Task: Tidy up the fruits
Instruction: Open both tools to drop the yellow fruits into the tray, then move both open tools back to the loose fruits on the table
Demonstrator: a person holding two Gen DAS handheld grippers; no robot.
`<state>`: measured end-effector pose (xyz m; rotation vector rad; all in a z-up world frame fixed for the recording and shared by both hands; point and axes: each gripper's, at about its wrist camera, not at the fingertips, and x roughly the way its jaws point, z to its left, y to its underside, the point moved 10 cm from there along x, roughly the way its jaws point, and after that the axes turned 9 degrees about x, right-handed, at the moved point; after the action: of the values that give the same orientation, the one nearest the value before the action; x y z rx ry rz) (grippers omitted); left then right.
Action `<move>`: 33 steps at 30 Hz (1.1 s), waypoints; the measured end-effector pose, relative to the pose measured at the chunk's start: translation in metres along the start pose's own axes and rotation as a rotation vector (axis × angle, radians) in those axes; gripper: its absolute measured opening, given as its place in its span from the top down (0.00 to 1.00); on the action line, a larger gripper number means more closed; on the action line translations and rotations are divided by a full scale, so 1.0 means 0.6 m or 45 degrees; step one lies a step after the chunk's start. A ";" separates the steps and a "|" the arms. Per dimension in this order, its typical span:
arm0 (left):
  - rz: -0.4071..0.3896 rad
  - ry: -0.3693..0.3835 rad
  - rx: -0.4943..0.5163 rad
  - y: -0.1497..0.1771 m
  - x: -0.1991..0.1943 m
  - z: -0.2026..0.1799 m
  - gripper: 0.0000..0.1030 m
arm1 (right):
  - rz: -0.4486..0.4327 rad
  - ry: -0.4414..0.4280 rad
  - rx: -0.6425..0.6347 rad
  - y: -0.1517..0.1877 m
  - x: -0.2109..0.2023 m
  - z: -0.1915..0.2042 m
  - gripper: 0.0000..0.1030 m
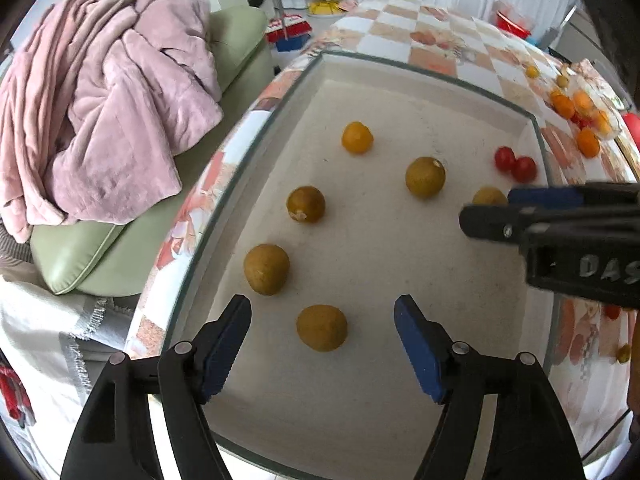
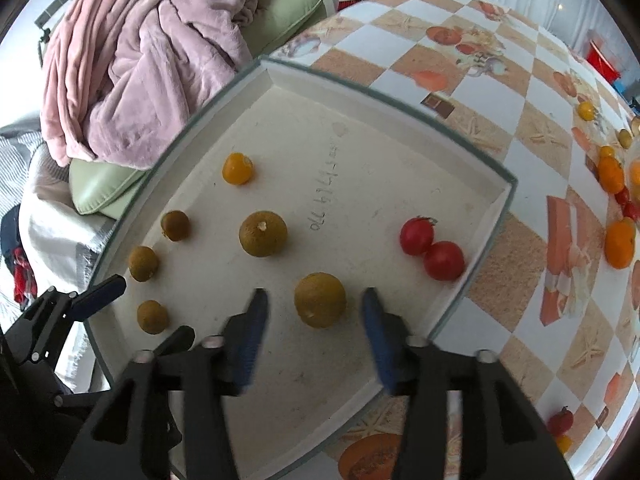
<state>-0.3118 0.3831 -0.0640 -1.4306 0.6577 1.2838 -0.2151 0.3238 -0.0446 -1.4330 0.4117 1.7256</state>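
Note:
A white tray (image 1: pixel 400 66) (image 2: pixel 360 88) holds several brown-green round fruits, one yellow-orange fruit (image 1: pixel 357 137) (image 2: pixel 238 168) and two red tomatoes (image 1: pixel 515 164) (image 2: pixel 432 248). My left gripper (image 1: pixel 322 306) points down over the tray's near side, open, with a brown fruit (image 1: pixel 322 328) lying on the tray between its blue pads, clear of both. My right gripper (image 2: pixel 315 294) (image 1: pixel 488 208) is open too and straddles another brown fruit (image 2: pixel 320 300) without touching it. One finger of the left gripper (image 2: pixel 100 292) shows at the tray's left rim.
The tray lies on a checkered tablecloth (image 2: pixel 460 60). Loose orange, yellow and red fruits (image 1: pixel 576 112) (image 2: pixel 618 240) lie on the cloth to the right, and a tomato (image 2: pixel 560 420) near the front. A green sofa with a pink blanket (image 1: pixel 100 100) stands left of the table.

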 end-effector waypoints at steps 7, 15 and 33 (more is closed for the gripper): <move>0.010 0.031 0.084 -0.009 -0.011 -0.029 0.27 | -0.094 -0.023 0.090 -0.007 -0.052 -0.025 0.22; -0.069 0.094 0.220 -0.072 -0.044 -0.096 0.27 | -0.176 0.074 0.311 0.033 -0.120 -0.144 0.22; -0.109 0.329 0.616 -0.136 -0.062 -0.343 0.27 | -0.185 0.320 0.693 0.200 -0.182 -0.372 0.22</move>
<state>-0.1760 0.2079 -0.0290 -1.2099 0.9924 0.8043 -0.1618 0.0527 -0.0397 -1.2367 0.8214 1.1937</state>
